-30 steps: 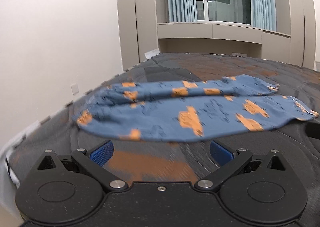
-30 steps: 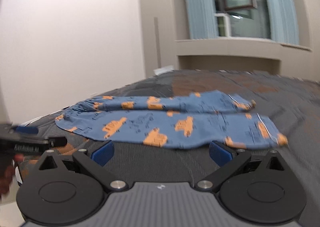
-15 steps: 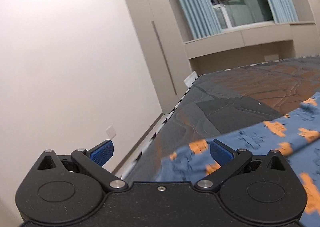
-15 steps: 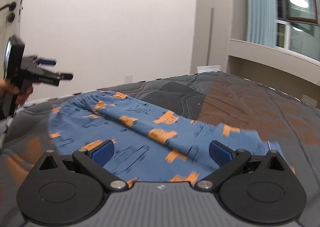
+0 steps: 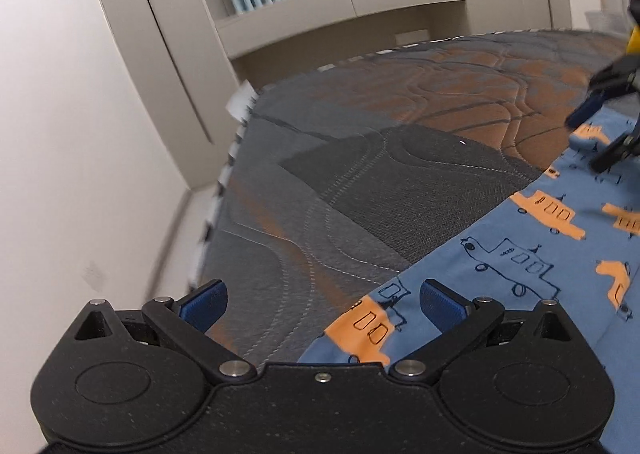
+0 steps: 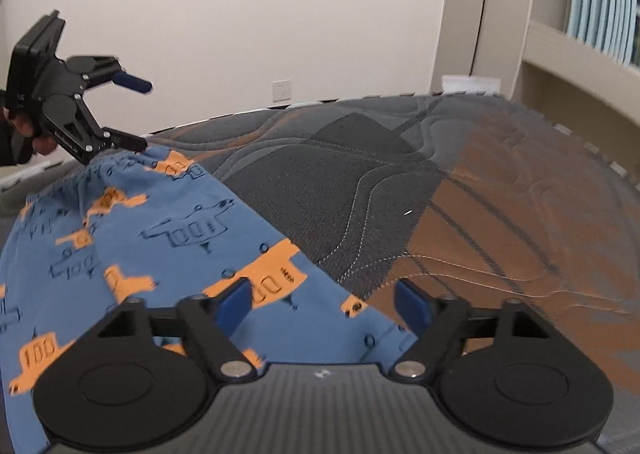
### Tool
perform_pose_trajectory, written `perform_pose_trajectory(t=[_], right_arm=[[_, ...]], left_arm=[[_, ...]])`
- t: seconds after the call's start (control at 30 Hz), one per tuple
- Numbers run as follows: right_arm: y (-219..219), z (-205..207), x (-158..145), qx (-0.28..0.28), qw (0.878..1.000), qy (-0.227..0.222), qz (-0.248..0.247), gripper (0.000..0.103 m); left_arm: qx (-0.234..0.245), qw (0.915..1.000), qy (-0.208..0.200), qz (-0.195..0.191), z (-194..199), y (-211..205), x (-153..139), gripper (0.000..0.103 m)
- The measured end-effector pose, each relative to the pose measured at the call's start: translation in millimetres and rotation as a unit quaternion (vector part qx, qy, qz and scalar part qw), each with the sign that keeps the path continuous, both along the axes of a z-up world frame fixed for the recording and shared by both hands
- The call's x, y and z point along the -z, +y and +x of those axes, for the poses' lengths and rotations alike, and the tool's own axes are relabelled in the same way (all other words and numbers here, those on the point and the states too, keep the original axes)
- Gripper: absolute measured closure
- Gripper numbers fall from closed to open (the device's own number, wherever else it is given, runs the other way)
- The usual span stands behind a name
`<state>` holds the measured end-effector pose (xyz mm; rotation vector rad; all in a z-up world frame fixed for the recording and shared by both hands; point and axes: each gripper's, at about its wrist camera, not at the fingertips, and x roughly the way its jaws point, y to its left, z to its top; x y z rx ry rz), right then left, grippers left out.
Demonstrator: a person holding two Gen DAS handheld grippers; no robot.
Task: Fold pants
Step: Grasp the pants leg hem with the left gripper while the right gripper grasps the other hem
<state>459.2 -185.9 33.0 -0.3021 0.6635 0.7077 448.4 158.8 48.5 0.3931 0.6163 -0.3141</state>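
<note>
The left tool [image 5: 323,300] has its blue-padded fingers spread apart, gripping nothing, just above the edge of the blue cotton pants with orange vehicle prints [image 5: 520,266], which lie flat under its right finger. The right tool [image 6: 322,302] is likewise spread wide over the pants' [image 6: 132,254] far end. Beyond both stretches the grey and brown quilted mattress [image 5: 400,190], then a beige wall [image 6: 260,14].

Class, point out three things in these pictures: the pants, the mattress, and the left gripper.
pants [image 6: 168,238]: right wrist view, on the blue printed fabric.
mattress [image 5: 400,190]: left wrist view, on bare dark quilting.
left gripper [image 6: 132,114]: right wrist view, midway between its open jaws.
</note>
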Motion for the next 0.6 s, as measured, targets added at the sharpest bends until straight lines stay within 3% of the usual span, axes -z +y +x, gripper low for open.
perform_pose_trajectory(t=[0.1,0.2,0.27,0.33,0.4,0.43,0.47,0.5,0.53,0.6], right_arm=[[3.9,16.7,8.9,-0.018,1.0,0.019,-0.009,0.027],[8.3,28.2,18.1,-0.02,0.999,0.032,-0.02,0.039],[8.7,35.1,24.1,-0.02,0.999,0.043,-0.024,0.041],[9.3,38.7,28.5,-0.025,0.998,0.059,-0.027,0.041],[7.2,42.0,32.6,-0.027,0.997,0.072,-0.026,0.041],[5.2,43.4,32.4,-0.025,0.996,0.078,-0.019,0.042],[4.6,43.9,31.9,-0.023,0.996,0.081,-0.015,0.051],[5.1,44.4,32.2,-0.019,0.997,0.079,-0.015,0.071],[6.4,43.5,32.9,-0.015,0.997,0.076,-0.019,0.082],[10.6,37.0,34.3,-0.015,0.997,0.067,-0.035,0.092]], left_arm=[[0.01,0.9992,0.026,-0.03,14.7,13.6,5.5,0.014],[0.01,0.9981,0.05,-0.033,22.2,18.8,11.3,0.026],[0.012,0.9972,0.066,-0.034,24.4,20.2,14.8,0.03],[0.013,0.9958,0.085,-0.031,27.9,18.9,19.3,0.042],[-0.001,0.9938,0.11,-0.014,33.5,16.9,26.8,0.068],[-0.007,0.9923,0.124,-0.007,35.7,15.6,31.2,0.071],[-0.006,0.9915,0.13,-0.007,35.7,15.5,33.9,0.076],[0.001,0.9919,0.126,-0.008,33.4,14.7,34.2,0.084],[0.013,0.9921,0.125,-0.007,30.5,12.9,33.6,0.088],[0.027,0.9925,0.119,-0.002,26.3,10.2,33.5,0.095]])
